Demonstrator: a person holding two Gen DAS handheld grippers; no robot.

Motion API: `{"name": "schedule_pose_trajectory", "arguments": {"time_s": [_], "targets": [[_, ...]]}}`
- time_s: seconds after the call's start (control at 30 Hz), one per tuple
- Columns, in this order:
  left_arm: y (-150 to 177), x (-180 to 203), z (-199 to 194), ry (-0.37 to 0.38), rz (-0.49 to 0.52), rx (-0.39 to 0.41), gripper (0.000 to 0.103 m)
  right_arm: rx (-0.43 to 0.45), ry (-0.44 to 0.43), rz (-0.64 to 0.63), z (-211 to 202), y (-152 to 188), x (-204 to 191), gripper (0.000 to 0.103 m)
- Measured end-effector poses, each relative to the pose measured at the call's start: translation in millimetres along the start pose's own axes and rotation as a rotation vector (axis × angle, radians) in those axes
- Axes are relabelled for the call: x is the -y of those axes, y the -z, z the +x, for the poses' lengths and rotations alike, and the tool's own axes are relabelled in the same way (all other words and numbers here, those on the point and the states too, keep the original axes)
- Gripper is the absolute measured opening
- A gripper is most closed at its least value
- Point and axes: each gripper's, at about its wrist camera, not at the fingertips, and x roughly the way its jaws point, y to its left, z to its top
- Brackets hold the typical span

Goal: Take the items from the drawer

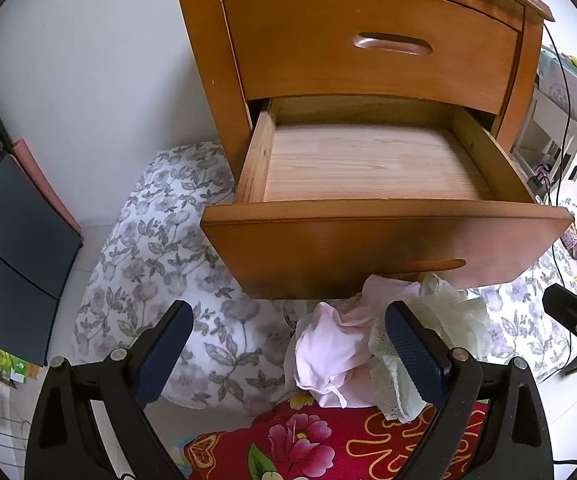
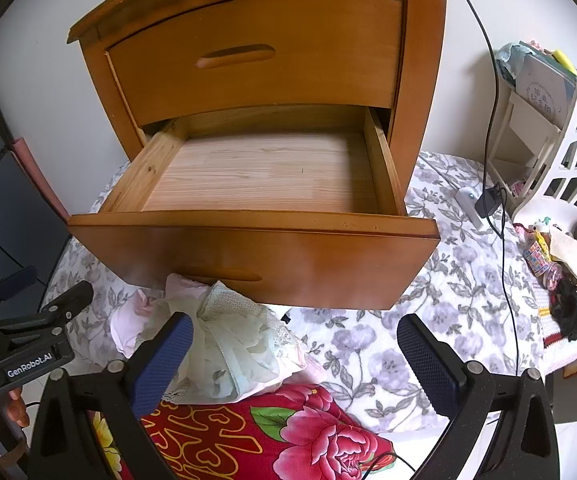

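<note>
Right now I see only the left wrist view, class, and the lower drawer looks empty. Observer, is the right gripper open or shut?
Observer: The right gripper is open, with nothing between its fingers.
Operator: What holds the left gripper?
Observer: A hand grips its handle at the lower left of the right wrist view.
Operator: Is anything lying to the right of the nightstand?
Observer: A white power strip with a black adapter lies on the floral sheet.
</note>
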Motion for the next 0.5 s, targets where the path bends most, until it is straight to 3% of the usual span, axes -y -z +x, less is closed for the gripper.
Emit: {"name": "schedule_pose_trajectory", "arguments": {"time_s": [0.5], "targets": [[0.7, -0.6, 1.0, -0.004, 0.0, -0.009, 0.097, -0.005, -0.002, -0.001, 0.7, 1.2, -0.1, 0.103]]}}
